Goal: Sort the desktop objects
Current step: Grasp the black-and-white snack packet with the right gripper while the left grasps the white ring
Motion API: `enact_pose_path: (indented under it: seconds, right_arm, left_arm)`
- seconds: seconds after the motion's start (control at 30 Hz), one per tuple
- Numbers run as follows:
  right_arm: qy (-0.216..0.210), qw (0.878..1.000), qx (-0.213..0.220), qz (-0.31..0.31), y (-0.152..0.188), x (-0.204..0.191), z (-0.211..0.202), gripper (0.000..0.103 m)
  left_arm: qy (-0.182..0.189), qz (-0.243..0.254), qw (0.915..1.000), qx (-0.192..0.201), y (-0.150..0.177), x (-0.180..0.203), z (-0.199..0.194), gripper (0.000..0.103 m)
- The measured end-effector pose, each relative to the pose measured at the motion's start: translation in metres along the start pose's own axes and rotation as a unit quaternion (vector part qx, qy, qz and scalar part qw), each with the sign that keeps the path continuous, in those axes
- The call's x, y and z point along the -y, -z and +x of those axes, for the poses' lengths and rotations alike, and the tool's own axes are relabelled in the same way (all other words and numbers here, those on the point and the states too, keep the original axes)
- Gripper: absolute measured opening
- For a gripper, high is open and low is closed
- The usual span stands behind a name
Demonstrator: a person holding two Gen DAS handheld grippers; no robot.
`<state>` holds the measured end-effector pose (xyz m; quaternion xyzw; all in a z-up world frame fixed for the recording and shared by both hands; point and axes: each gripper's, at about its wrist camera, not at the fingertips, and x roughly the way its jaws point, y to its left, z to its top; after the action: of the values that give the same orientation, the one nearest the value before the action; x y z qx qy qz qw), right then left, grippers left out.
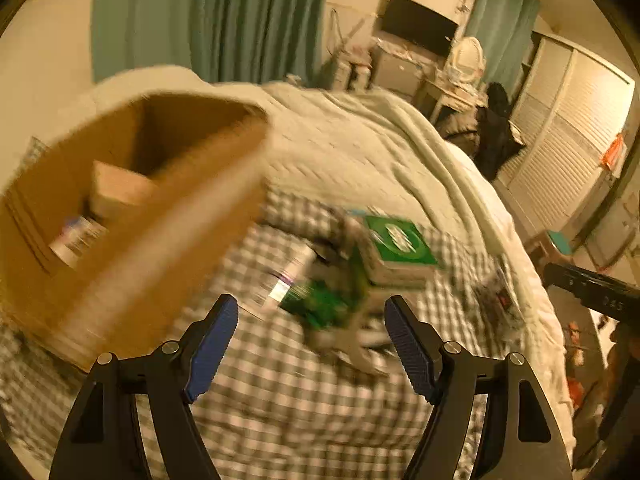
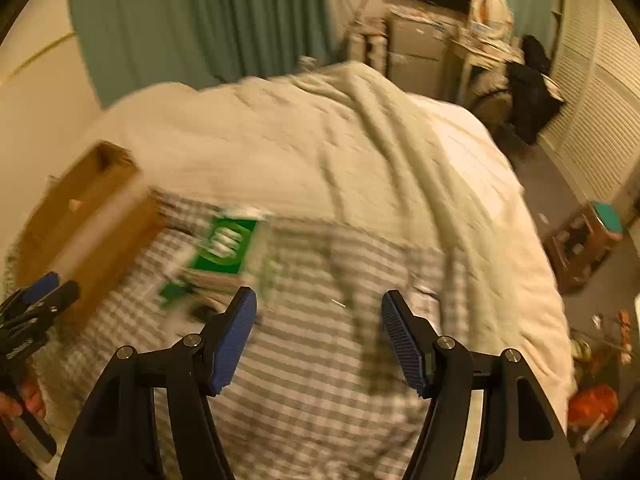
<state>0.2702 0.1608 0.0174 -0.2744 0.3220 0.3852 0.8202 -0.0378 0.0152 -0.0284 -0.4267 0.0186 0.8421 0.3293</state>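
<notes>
An open cardboard box (image 1: 132, 216) sits on a checked cloth (image 1: 280, 380) on the bed, at the left; it holds a smaller brown box (image 1: 120, 192) and a white labelled bottle (image 1: 78, 238). A green-topped box (image 1: 398, 246) lies beside a blurred green packet (image 1: 320, 304) and a white tube (image 1: 288, 276). My left gripper (image 1: 312, 324) is open and empty just short of the packet. My right gripper (image 2: 318, 320) is open and empty over bare checked cloth (image 2: 320, 360). The green-topped box (image 2: 226, 246) and cardboard box (image 2: 88, 224) lie to its left. Both views are motion-blurred.
A pale quilt (image 1: 352, 140) covers the far bed. A patterned packet (image 1: 498, 296) lies near the bed's right edge. The left gripper (image 2: 36, 312) shows at the right wrist view's left edge. A desk, a dark chair (image 2: 532, 76) and louvred wardrobes stand beyond.
</notes>
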Motion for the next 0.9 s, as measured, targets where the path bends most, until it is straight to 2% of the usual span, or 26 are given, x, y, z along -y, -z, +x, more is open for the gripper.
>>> enact_pose_path:
  seconds: [0.03, 0.13, 0.3, 0.47, 0.53, 0.67, 0.77, 0.9]
  right_arm:
    - [0.006, 1.000, -0.006, 0.005, 0.006, 0.010, 0.003, 0.065]
    - [0.018, 0.999, -0.027, 0.022, 0.023, 0.043, 0.016, 0.065]
    - [0.020, 0.998, -0.056, 0.027, 0.042, 0.074, 0.038, 0.065]
    - [0.016, 0.997, -0.078, 0.022, 0.052, 0.084, 0.064, 0.065]
    - [0.012, 0.996, -0.087, 0.015, 0.053, 0.083, 0.076, 0.065]
    - [0.009, 0.995, -0.100, 0.004, 0.054, 0.079, 0.099, 0.065]
    - [0.030, 0.994, -0.104, -0.015, 0.052, 0.075, 0.112, 0.064]
    - [0.039, 0.992, -0.116, -0.023, 0.051, 0.079, 0.126, 0.035]
  left_arm:
    - [0.000, 0.005, 0.9999, -0.009, 0.005, 0.008, 0.009, 0.078]
    - [-0.032, 0.024, 0.9990, -0.022, 0.014, 0.027, 0.032, 0.078]
    - [-0.041, 0.031, 0.9974, -0.050, 0.025, 0.038, 0.064, 0.077]
    - [-0.051, 0.055, 0.9941, -0.078, 0.034, 0.045, 0.090, 0.055]
    - [-0.050, 0.066, 0.9923, -0.092, 0.038, 0.046, 0.099, 0.038]
    - [-0.059, 0.093, 0.9900, -0.088, 0.038, 0.049, 0.107, 0.028]
    - [-0.053, 0.090, 0.9902, -0.092, 0.035, 0.046, 0.109, 0.021]
    - [-0.047, 0.098, 0.9895, -0.095, 0.032, 0.043, 0.111, 0.013]
